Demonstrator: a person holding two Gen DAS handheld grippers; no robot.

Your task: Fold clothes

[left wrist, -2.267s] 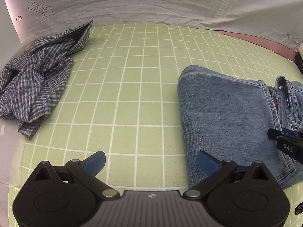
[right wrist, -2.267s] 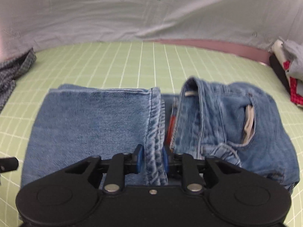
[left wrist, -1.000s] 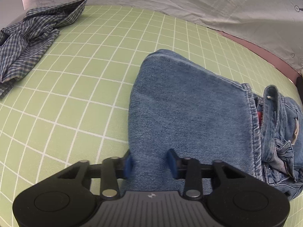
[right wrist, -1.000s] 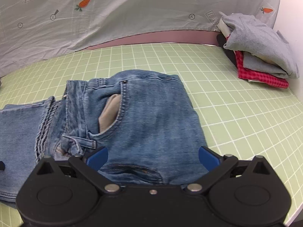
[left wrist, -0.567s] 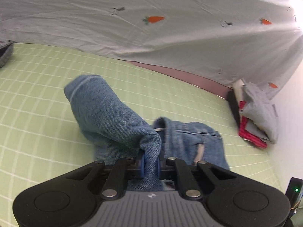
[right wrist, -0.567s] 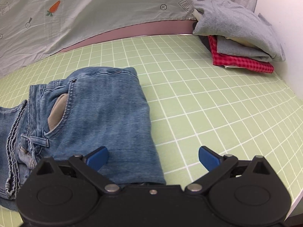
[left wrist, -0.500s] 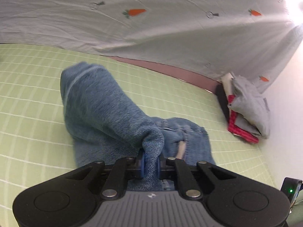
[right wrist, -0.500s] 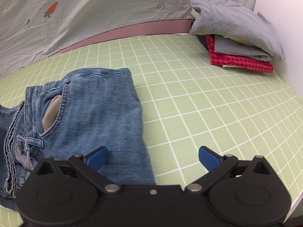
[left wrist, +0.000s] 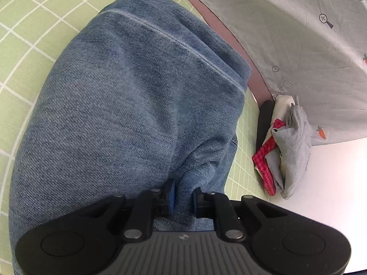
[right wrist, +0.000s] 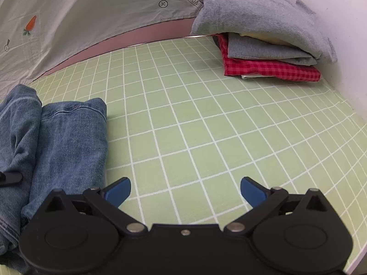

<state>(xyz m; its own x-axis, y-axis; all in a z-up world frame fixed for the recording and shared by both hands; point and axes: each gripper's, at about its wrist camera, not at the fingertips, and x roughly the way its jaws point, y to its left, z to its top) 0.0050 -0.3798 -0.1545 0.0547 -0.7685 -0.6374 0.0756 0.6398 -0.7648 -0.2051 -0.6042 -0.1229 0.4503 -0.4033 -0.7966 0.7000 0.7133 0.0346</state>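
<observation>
Blue jeans (left wrist: 128,105) fill most of the left wrist view, a folded leg part draped over the rest of the pile on the green grid mat (left wrist: 20,13). My left gripper (left wrist: 182,198) is shut on a fold of the denim at the near edge. In the right wrist view the jeans (right wrist: 66,137) lie folded at the left. My right gripper (right wrist: 185,189) stands open over bare mat to their right, holding nothing. A black tip of the left tool (right wrist: 10,177) pokes in at the left edge.
A stack of folded clothes (right wrist: 263,34), grey on top with a red checked piece beneath, sits at the back right of the mat (right wrist: 206,126); the same stack (left wrist: 284,146) shows in the left wrist view. A grey carrot-print sheet (right wrist: 80,18) hangs behind. The mat's right edge meets a white surface (right wrist: 344,23).
My left gripper, shut on the denim, has carried the leg part over onto the waist part. My right gripper has drawn away to the right, off the jeans, still open.
</observation>
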